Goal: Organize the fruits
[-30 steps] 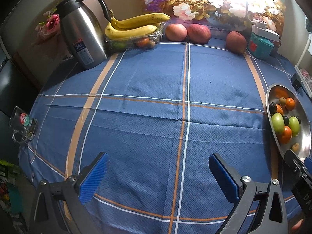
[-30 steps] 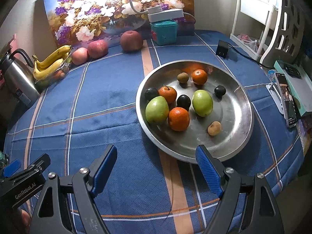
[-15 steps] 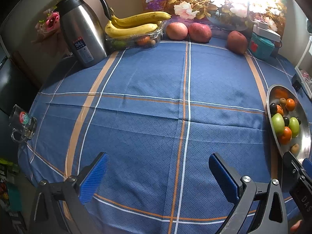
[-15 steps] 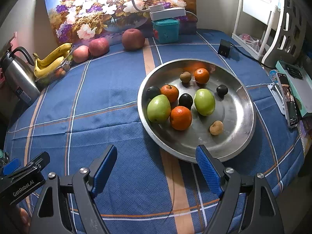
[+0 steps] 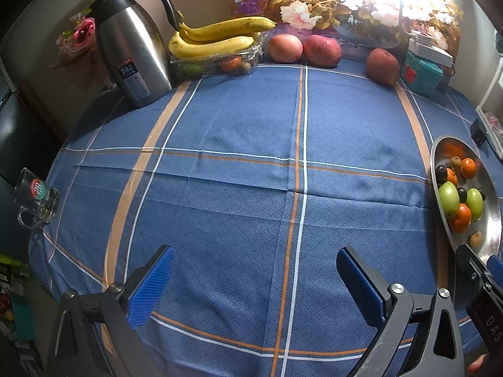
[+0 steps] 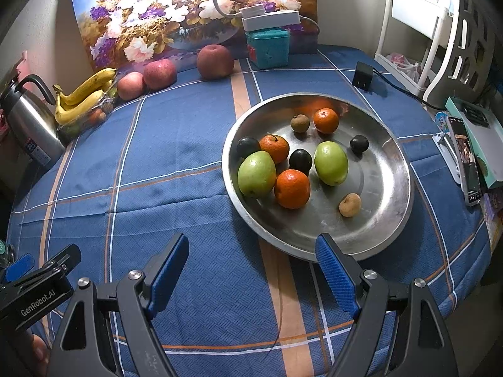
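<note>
A steel bowl (image 6: 386, 163) on the blue checked cloth holds two green pears (image 6: 256, 174), three oranges (image 6: 291, 188), dark plums (image 6: 301, 161) and small brown fruits. My right gripper (image 6: 253, 262) hangs open just in front of the bowl's near rim, nothing between its blue pads. In the left wrist view the same bowl (image 5: 490, 194) sits at the right edge. My left gripper (image 5: 253, 278) is open over bare cloth. Bananas (image 5: 217, 37) lie on a clear box at the back, with three red apples (image 5: 322, 51) beside them.
A steel thermos jug (image 5: 132, 47) stands back left, a glass mug (image 5: 36, 198) at the left table edge. A teal box (image 6: 267, 47) with a lamp, a black charger (image 6: 362, 75) and cable, and phones and boxes (image 6: 471, 157) sit at the right.
Both views have shifted very slightly; the grippers stay open and no fruit has moved.
</note>
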Demonstrator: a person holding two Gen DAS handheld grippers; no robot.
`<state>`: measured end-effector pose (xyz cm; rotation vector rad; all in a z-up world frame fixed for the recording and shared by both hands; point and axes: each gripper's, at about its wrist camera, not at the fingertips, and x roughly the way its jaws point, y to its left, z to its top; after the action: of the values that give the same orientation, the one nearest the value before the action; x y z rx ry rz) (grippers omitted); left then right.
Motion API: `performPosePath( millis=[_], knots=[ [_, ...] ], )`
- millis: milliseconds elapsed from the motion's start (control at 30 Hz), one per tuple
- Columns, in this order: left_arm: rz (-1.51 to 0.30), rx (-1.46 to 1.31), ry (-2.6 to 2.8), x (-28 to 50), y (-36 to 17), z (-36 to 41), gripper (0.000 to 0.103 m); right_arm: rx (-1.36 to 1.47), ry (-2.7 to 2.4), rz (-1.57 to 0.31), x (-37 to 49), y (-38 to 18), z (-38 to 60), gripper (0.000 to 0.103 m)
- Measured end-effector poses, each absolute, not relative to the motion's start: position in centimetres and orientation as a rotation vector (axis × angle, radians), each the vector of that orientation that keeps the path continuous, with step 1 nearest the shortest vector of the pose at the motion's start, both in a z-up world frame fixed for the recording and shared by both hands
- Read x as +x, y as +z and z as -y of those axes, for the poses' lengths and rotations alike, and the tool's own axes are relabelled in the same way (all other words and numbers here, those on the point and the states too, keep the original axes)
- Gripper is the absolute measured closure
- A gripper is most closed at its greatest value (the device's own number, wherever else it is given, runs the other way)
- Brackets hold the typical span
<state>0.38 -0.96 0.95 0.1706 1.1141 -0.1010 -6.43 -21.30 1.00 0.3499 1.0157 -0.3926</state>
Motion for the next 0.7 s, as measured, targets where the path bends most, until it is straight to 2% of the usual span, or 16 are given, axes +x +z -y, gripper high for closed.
performPosePath(
  millis=[700],
  knots=[
    [-1.118, 0.172, -0.106, 0.43, 0.81, 1.0, 0.0, 0.352, -0.388, -1.023, -6.39, 0.76, 21.32, 0.02]
  ],
)
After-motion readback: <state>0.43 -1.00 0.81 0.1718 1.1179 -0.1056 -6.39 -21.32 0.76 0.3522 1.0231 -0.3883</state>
